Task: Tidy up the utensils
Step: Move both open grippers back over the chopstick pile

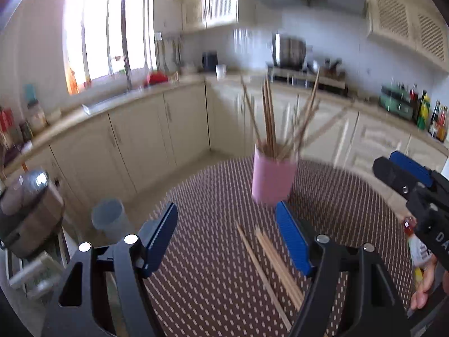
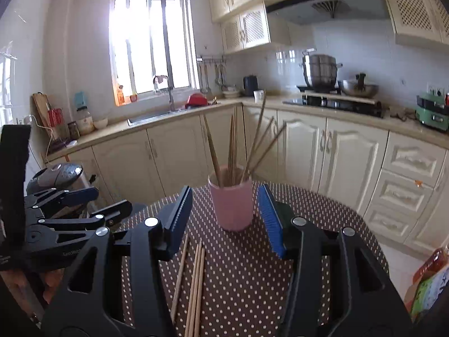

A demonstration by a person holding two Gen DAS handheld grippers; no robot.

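A pink cup stands on the round table with the brown dotted cloth. Several wooden chopsticks stick out of it and fan apart. More loose chopsticks lie flat on the cloth in front of the cup. My left gripper hovers open above them, with nothing between its blue pads. My right gripper is open too, aimed at the cup from short of it, and holds nothing.
A rice cooker sits on a stand left of the table, with a grey bin on the floor beside it. Snack packets lie at the table's right edge. Cream cabinets and counters line the walls behind.
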